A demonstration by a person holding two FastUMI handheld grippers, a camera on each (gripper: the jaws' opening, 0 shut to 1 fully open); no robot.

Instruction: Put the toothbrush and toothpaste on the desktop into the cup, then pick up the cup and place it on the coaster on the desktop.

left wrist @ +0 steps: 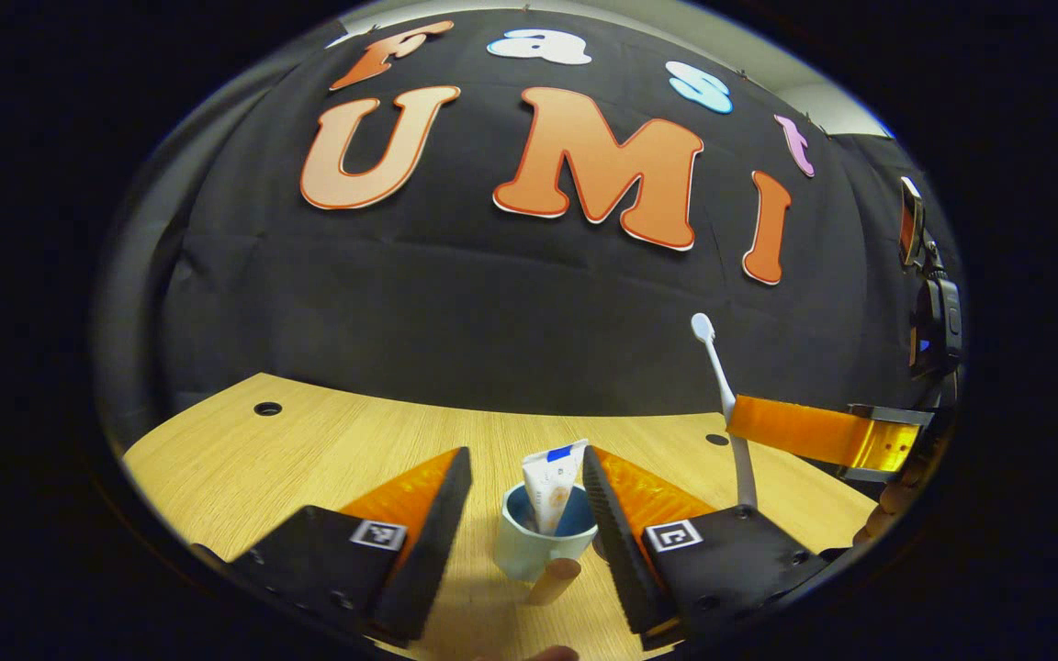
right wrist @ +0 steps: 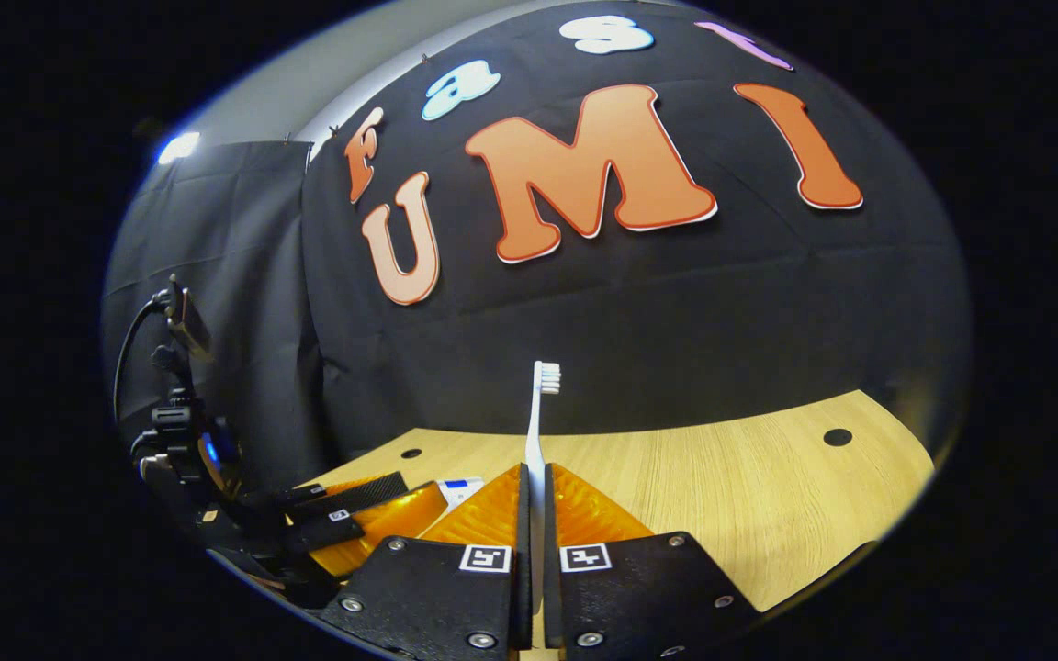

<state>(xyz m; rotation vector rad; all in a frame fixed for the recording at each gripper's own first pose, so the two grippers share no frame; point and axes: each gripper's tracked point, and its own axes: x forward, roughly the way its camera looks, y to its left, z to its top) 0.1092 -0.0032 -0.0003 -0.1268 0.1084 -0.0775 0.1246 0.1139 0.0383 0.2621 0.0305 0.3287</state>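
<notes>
The desk (left wrist: 327,459) was pale wood with straight grain, and small round holes showed near its back edge. Black cloth hung behind it as the booth's wall, with a strip of grey room wall above the cloth.

In the left gripper view my left tool (left wrist: 525,500) stood wide apart, its black pads and orange fingers on either side of the cup (left wrist: 529,551) without touching it. The cup was pale blue-green outside and darker blue inside, standing upright on the desk. The toothpaste (left wrist: 555,487) stood in it, a white tube with a blue patch at the top and an orange mark lower down, leaning toward the right finger. A small tan cylinder (left wrist: 555,580) lay just in front of the cup; I could not tell what it was.

In the right gripper view my right tool (right wrist: 535,514) was closed tight on the toothbrush (right wrist: 538,431), both fingers pressing its white handle. The brush stood upright above the desk, white bristled head uppermost. The left gripper view showed it to the right of the cup, apart from it.
</notes>
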